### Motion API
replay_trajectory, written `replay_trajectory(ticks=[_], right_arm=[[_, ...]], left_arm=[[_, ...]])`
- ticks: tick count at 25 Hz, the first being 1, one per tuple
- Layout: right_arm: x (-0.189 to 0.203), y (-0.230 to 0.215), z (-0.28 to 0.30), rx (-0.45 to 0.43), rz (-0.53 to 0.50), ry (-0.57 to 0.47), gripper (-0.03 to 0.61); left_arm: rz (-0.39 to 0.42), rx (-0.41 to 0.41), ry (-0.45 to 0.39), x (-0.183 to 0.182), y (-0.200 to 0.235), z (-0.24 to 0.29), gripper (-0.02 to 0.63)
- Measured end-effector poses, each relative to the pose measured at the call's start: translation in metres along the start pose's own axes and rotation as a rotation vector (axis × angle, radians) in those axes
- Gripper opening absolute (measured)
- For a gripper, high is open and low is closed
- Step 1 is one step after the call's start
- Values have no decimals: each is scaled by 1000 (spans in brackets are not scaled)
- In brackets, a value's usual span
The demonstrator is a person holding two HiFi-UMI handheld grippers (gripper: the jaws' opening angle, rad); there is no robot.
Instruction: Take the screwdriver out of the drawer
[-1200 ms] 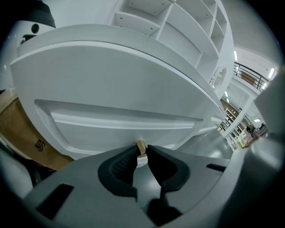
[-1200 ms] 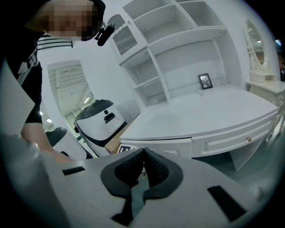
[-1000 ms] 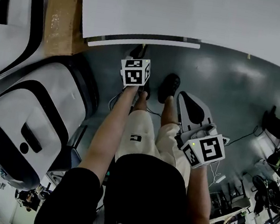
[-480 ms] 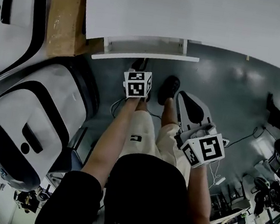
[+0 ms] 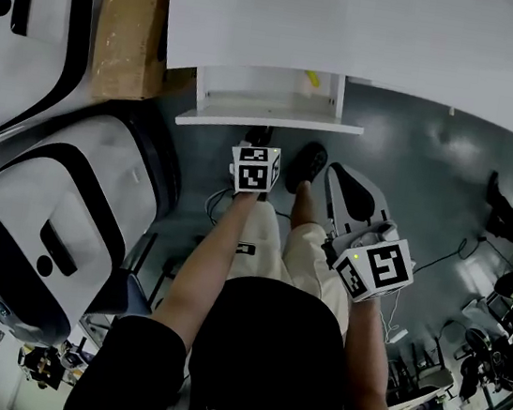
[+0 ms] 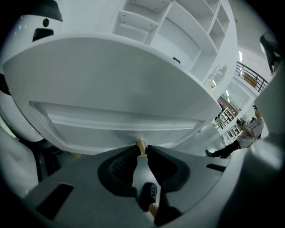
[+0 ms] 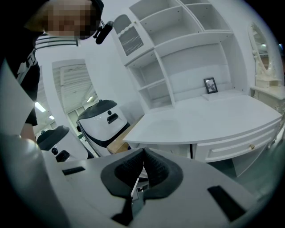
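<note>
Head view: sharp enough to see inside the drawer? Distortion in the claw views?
Head view: sharp, desk bright against dim floor, drawer interior lit, a yellow thing at its back. Left gripper view: fisheye bows the drawer front, corners vignetted. Right gripper view: same bowing, mosaic patch top left.

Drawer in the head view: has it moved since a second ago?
Yes. The drawer has slid out from under the desk top, toward the person, the left gripper shut on its knob.
</note>
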State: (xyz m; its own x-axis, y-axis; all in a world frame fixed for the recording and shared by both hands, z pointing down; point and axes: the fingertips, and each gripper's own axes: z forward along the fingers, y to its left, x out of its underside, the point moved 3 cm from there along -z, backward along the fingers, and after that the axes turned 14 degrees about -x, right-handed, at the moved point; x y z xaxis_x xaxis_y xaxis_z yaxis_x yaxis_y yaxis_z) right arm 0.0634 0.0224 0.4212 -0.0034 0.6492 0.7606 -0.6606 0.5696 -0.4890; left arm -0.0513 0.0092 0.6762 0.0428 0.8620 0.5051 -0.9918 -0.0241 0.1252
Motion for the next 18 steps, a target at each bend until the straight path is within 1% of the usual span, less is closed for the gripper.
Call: replay_trajectory(ticks=[7, 11, 14, 18], right_arm=[[2, -4, -1, -6, -11, 13, 17], [7, -4, -1, -24, -18, 36, 17], [12, -7, 0, -28, -28, 64, 17], [15, -11, -1, -42, -29, 77, 17]], left_arm=[[5, 3, 21, 25, -3, -14, 86], [-12, 0, 27, 35, -3, -19, 86], [-28, -7, 19, 37, -4, -21, 84], [-37, -12, 9, 42, -4, -24, 84]])
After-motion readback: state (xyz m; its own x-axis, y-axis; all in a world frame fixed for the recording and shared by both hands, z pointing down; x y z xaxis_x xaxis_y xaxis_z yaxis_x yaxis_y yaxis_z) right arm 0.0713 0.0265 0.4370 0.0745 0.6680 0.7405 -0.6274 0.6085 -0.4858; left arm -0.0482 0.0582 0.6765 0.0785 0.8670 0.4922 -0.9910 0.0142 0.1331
